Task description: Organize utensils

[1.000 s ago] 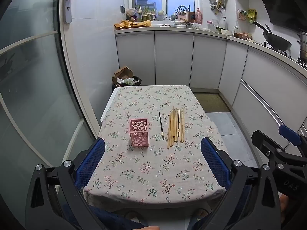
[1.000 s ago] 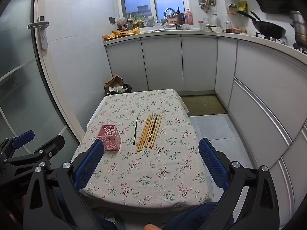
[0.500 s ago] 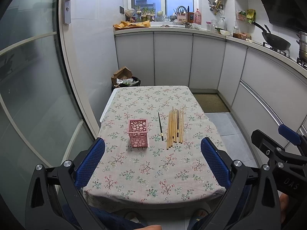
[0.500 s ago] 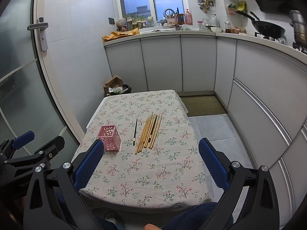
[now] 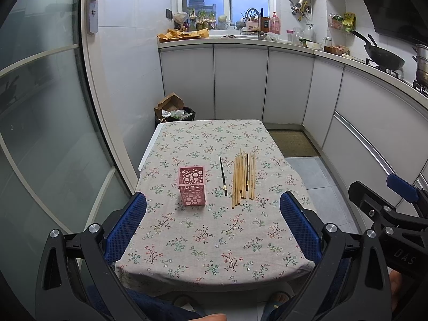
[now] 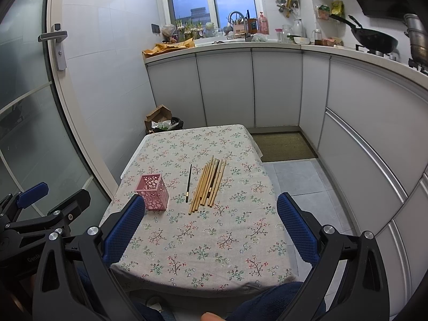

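Both tools, left and right, gaped wide and empty; only the right view showed the pink holder overlapped by a fingertip.

The floral-clothed surface carries a pink holder, one dark chopstick, and bunched wooden chopsticks.

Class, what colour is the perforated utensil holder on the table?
Pink; the utensil holder shows best in the left wrist view.

right claw spread, empty | pink holder upright | chopsticks flat beside it on table
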Action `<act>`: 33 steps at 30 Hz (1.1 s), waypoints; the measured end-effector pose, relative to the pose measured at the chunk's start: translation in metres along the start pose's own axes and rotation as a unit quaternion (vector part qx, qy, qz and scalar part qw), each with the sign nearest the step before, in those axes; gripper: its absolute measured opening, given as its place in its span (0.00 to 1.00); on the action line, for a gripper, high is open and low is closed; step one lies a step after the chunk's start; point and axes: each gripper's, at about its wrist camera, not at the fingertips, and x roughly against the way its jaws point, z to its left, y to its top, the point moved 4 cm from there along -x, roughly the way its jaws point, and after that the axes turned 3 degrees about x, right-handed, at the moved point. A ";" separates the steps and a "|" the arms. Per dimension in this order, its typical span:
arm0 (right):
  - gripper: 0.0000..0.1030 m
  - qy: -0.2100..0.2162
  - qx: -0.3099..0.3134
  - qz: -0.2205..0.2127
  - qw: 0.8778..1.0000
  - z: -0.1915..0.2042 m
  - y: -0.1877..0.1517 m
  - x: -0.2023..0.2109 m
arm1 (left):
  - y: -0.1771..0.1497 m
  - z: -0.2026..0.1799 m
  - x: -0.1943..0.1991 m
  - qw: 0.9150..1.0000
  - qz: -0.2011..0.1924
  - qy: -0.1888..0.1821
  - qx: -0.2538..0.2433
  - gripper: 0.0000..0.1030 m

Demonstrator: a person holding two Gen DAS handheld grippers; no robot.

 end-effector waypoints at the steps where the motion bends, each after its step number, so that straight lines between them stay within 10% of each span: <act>1: 0.93 0.000 0.000 0.000 1.000 0.000 0.000 -0.002 | 0.000 0.000 0.000 1.000 0.000 0.000 0.000 0.93; 33: 0.93 0.001 -0.001 0.000 1.000 0.002 -0.001 -0.003 | 0.003 -0.006 0.005 1.000 -0.001 -0.003 -0.002 0.93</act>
